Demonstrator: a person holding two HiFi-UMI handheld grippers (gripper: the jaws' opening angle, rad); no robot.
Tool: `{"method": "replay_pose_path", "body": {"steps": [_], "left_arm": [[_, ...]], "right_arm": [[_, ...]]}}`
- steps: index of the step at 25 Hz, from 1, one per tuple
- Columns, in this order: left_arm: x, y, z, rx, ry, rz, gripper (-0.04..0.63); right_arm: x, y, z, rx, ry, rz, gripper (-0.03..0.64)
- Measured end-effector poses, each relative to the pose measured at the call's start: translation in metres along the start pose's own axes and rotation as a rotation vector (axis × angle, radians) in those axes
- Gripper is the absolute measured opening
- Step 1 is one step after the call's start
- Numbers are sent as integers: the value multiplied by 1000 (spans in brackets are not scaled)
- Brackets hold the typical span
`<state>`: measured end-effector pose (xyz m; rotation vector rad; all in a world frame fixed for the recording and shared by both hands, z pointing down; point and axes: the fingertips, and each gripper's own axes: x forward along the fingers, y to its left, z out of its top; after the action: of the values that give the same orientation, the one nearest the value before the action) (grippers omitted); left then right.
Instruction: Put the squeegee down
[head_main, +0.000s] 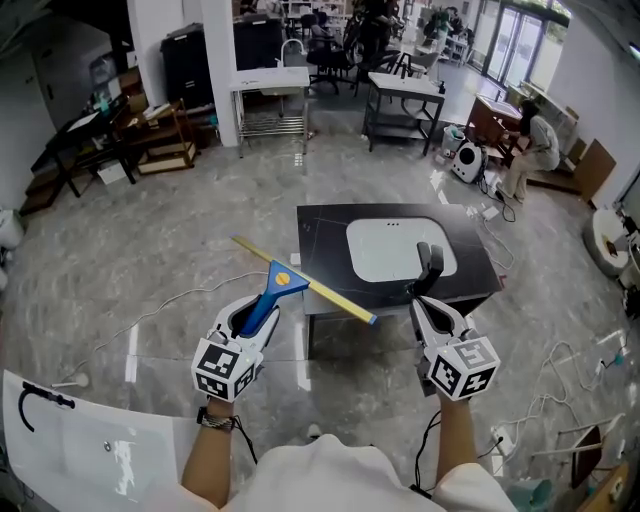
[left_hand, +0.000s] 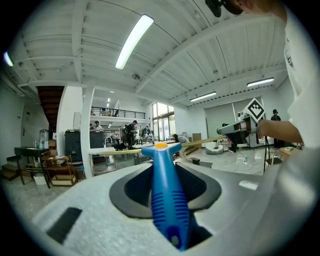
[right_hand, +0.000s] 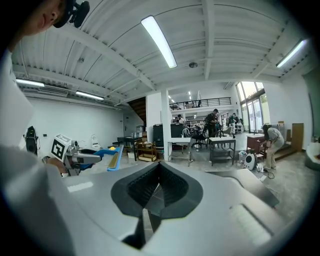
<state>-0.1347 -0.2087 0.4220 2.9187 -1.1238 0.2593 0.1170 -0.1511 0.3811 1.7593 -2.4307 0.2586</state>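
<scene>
A squeegee with a blue handle and a long yellow blade is held out in front of me, above the floor just left of a black table. My left gripper is shut on the blue handle, and the blade runs crosswise beyond the jaws. The right gripper view shows the squeegee side-on at its left. My right gripper hovers over the table's front edge beside a white sink basin. Its jaws are together with nothing between them.
A white slab with a black hook lies on the floor at the lower left. Cables trail over the floor at left and right. Work tables, shelves and a crouching person stand further back.
</scene>
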Motion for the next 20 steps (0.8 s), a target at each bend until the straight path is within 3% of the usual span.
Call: {"method": "replay_pose_path", "body": {"steps": [9,20], "left_arm": [[24,16,2,-1,4,-19,141],[91,49,13,20,-4,5,141]], "right_arm": [[22,-7,10,0,-19,-8,6],[77,-55,36,-13,-61,18,6]]}}
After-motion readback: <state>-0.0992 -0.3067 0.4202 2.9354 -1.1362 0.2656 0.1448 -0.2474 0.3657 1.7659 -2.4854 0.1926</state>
